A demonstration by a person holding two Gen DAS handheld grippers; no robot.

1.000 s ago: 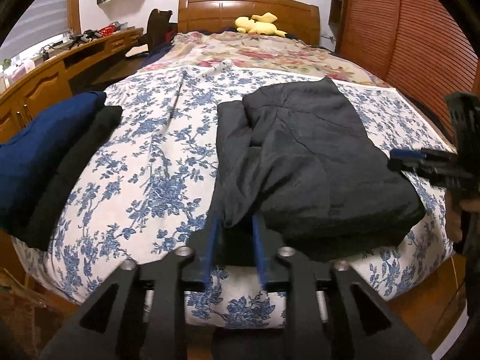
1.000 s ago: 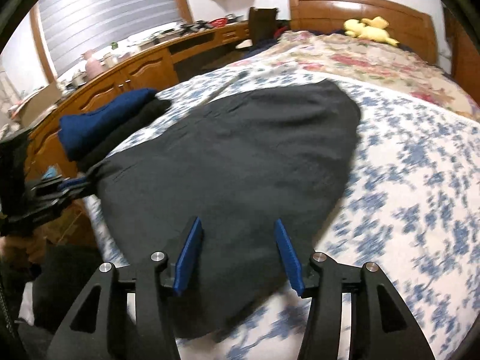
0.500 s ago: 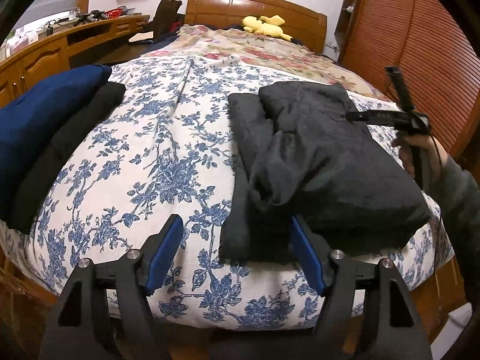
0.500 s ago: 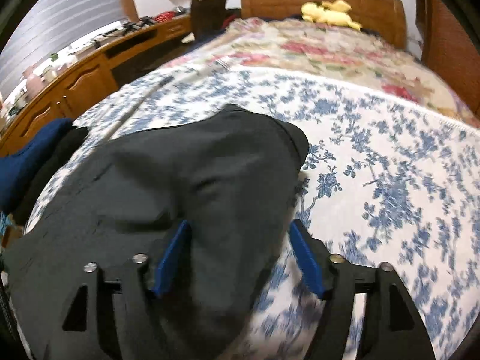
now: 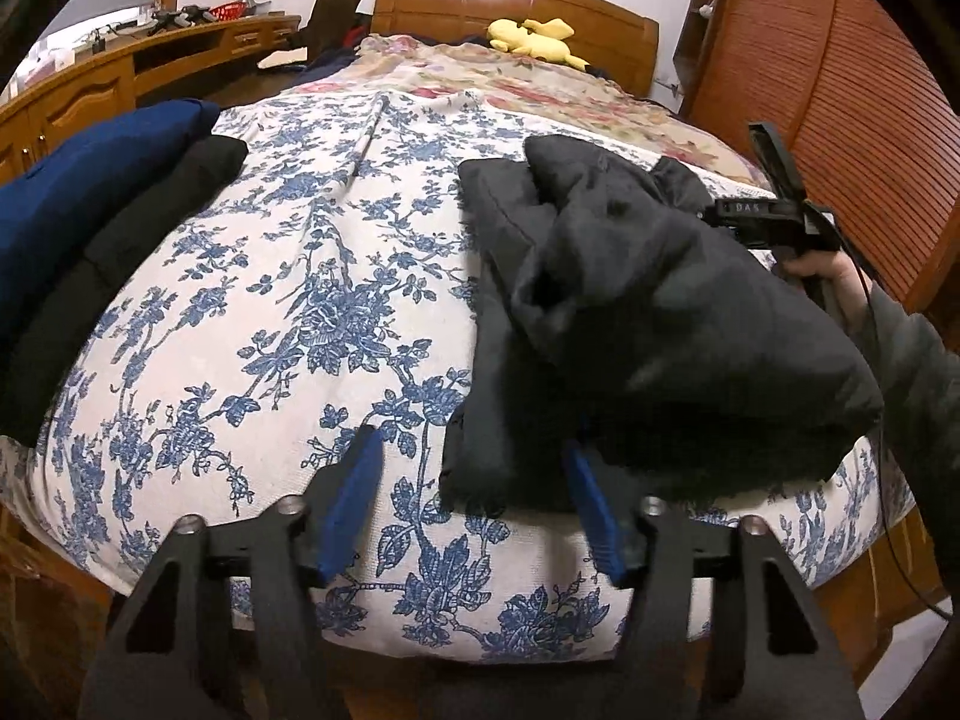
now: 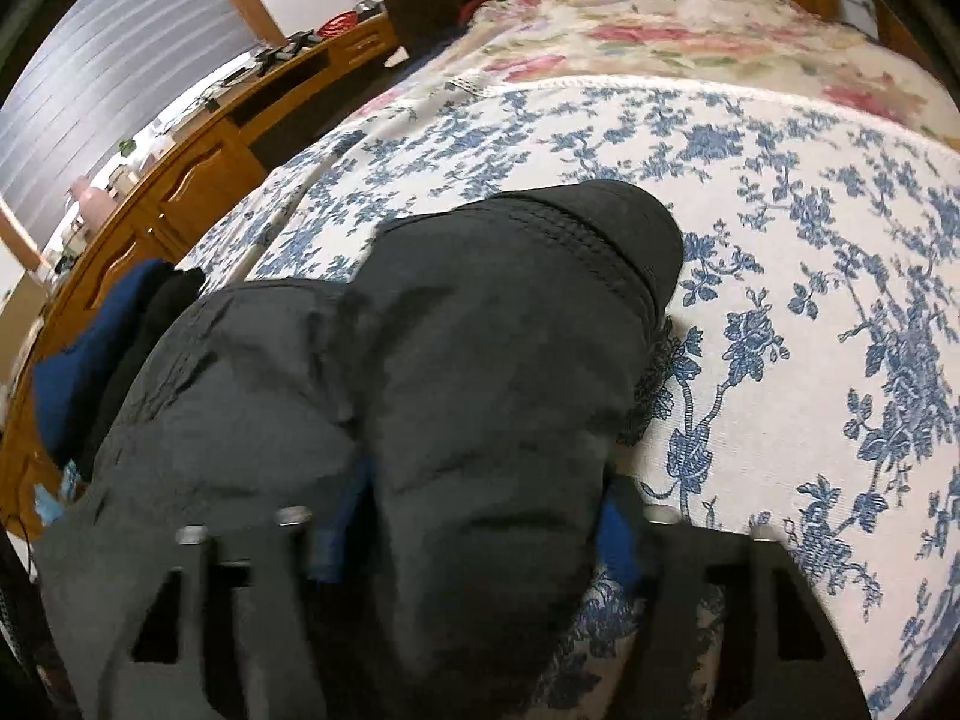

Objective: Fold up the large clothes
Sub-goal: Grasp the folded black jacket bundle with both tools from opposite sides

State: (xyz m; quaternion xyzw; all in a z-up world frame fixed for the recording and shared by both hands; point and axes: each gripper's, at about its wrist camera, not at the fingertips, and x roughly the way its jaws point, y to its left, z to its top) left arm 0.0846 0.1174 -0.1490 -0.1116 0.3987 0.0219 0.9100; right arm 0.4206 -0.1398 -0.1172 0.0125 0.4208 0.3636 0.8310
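A black garment (image 5: 660, 312) lies half-folded on the bed's blue-flowered sheet (image 5: 288, 324), bunched in thick layers. My left gripper (image 5: 474, 510) hovers at its near left corner with the jaws closing. That corner lies between the pads; the right pad touches the cloth and the left pad stands clear of it. In the right wrist view, a thick fold of the black garment (image 6: 480, 396) fills my right gripper (image 6: 477, 543). Its jaws are closing and both pads press on the fabric. A hand (image 5: 822, 267) holds that gripper at the garment's far right side.
A folded blue garment (image 5: 78, 210) and a black one (image 5: 120, 282) are stacked at the bed's left edge. A yellow plush toy (image 5: 534, 39) lies by the headboard. A wooden desk (image 5: 90, 90) runs along the left and a slatted wardrobe (image 5: 852, 96) along the right.
My left gripper let go of the garment's near edge, opened wide, then narrowed a little. My right gripper travelled along the garment and closed onto a bunched fold.
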